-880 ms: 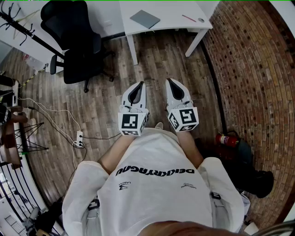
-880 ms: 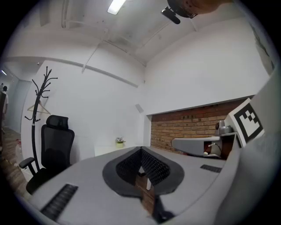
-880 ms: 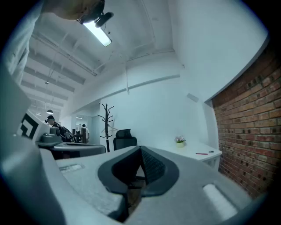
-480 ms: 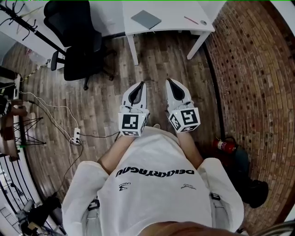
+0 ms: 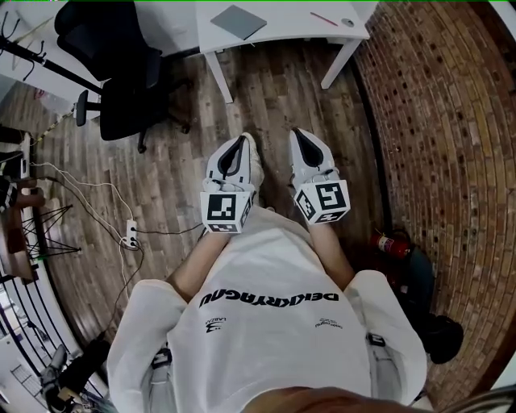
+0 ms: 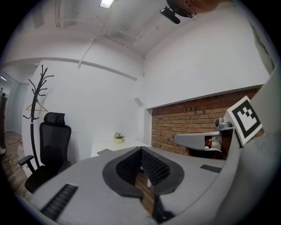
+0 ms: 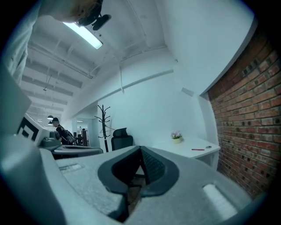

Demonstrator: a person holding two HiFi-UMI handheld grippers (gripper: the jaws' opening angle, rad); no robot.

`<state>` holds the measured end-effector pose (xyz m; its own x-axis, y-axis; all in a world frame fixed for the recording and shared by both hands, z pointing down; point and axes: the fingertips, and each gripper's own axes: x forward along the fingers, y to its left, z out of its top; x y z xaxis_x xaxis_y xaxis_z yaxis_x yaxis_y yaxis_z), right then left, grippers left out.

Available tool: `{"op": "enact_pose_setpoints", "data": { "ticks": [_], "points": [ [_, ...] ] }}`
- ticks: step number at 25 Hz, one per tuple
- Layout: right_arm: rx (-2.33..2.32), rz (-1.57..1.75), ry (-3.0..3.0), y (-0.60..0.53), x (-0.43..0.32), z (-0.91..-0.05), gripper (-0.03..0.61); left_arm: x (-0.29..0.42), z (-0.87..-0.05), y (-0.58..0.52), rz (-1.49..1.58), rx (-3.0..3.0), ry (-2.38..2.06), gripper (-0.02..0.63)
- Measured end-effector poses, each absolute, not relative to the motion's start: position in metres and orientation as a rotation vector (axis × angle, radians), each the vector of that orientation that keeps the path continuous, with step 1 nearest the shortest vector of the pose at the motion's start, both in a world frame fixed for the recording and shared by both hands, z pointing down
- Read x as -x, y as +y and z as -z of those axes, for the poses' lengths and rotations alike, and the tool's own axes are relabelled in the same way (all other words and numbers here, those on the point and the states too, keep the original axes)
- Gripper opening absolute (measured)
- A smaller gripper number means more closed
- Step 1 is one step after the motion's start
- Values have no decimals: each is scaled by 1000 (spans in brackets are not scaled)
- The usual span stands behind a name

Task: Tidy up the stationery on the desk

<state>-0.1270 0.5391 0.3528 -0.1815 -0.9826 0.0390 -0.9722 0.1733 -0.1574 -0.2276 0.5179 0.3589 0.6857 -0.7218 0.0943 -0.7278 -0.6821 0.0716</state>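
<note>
**Desk** [image 5: 298,31]: white, far end of the room, beside the brick wall on the right. It is well apart from the person, who stands on the wooden floor short of it.

**Office chair** [image 5: 121,77]: black, far left of the desk, not at it.

**Left gripper** [image 5: 241,142]: held near the body, pointing toward the desk. Jaws pressed together with nothing between them.

**Right gripper** [image 5: 298,135]: beside the left, same attitude. Jaws likewise closed on nothing.

**Notebook** [image 5: 239,22]: grey, lying flat at the desk's left part, askew to the edge.

**Red pen** [image 5: 324,18]: loose on the right part, well apart from the notebook.

**Small round item** [image 5: 347,22]: just right of the pen; too small to identify.

**Potted plant** [image 7: 176,136]: at the desk's far side.

**Progress**: apparently none; the stationery lies scattered and untouched. Approach, gathering and placing all remain.
</note>
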Motion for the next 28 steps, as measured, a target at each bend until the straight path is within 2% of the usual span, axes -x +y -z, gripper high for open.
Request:
{"op": "enact_pose_setpoints", "data": {
  "ticks": [10,17,28],
  "points": [
    [1981,227,2422,420,79,-370,0,174,-381,390,-29,-2716,-1200,-2],
    [1992,237,2469,276,31,-365,0,132,-384,245,-9,-2651,-1223,-2],
    [1954,292,2527,35,-7,-353,0,105,-375,3,-48,-2561,-1302,-2]
  ]
}}
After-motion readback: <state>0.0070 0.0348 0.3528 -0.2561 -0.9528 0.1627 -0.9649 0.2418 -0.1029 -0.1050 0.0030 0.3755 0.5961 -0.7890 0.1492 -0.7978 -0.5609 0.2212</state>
